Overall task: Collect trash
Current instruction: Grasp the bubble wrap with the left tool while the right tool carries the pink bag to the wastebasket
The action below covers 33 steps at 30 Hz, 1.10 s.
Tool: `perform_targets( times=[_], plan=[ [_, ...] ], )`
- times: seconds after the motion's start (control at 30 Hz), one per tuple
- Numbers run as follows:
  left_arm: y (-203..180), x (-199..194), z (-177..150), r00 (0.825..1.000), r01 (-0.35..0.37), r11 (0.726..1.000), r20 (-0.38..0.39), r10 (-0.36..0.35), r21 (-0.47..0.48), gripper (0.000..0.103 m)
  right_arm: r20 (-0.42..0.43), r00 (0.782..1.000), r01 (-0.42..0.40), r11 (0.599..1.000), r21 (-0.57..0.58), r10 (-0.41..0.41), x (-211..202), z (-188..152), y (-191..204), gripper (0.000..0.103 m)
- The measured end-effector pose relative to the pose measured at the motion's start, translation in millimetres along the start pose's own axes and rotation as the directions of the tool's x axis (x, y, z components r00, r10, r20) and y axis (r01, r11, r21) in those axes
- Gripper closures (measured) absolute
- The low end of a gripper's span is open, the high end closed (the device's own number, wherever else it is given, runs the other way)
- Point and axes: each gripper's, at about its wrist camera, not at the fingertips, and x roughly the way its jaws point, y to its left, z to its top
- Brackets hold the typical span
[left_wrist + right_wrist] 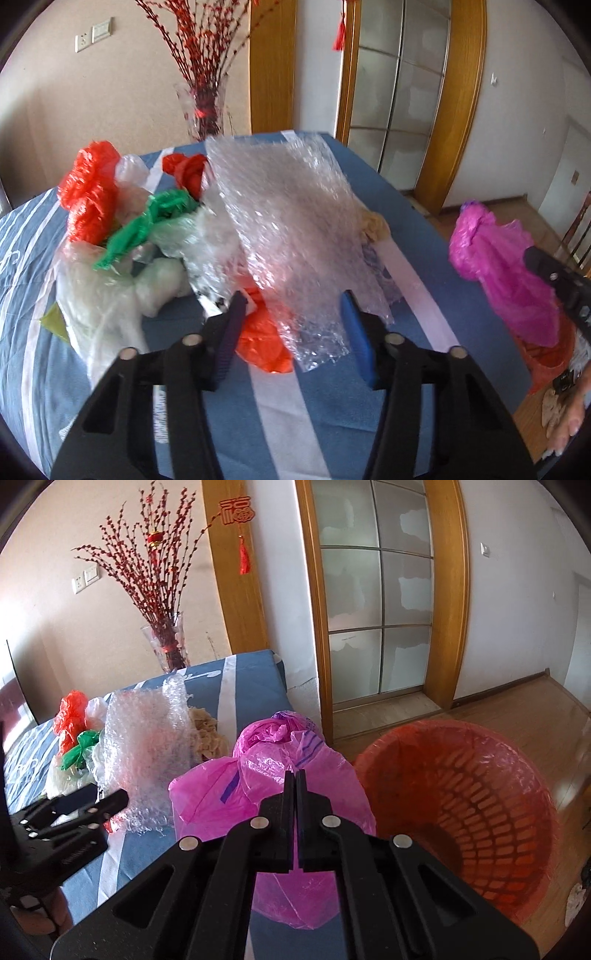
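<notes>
Two grippers work over a blue striped cloth (369,184) strewn with plastic trash. From the left wrist view, the left gripper (293,306) has its fingers spread wide with nothing between the pads, hovering just short of a big bubble-wrap sheet (291,218) at 12 o'clock and an orange-red bag (262,343) lying between the fingertips' line at 6 o'clock of the sheet. At 10 o'clock sits a heap: red bag (88,192), green bag (147,225), and clear bags (107,291).

From the right wrist view, the right gripper (295,775) is pinched closed on a magenta bag (273,786), which hangs at the cloth's edge. At 3 o'clock of it stands a red mesh bin (476,797) on the wood floor (517,701). A vase of red branches (166,642) stands at 11 o'clock.
</notes>
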Motion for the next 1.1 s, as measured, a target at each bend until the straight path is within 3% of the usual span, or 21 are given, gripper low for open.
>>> perform_targets(
  times=[0.1,0.2,0.63,1.1],
  plan=[
    [0.5,9.5,1.0,1.000,0.017,1.000,-0.022,-0.017,-0.016,0.087,-0.002,1.000,-0.001,1.000,0.006,0.001,-0.6,-1.5,-2.8,0.102],
    [3.5,5.7,2.8,0.999,0.048,0.999,-0.001,-0.048,-0.021,0.094,-0.001,1.000,-0.001,1.000,0.006,0.001,-2.6,-3.0,-3.9,0.102],
    [0.9,-65.3,14.6,0.982,0.123,0.992,0.139,-0.128,0.037,0.096,0.068,0.998,-0.004,1.000,0.007,0.003,-31.2,8.1,-10.4,0.102],
    [-51.5,-99.5,27.8,0.950,0.232,0.966,0.188,-0.250,0.113,0.096,0.136,0.986,0.085,0.994,0.063,-0.093,-64.3,13.7,-57.5,0.102]
  ],
)
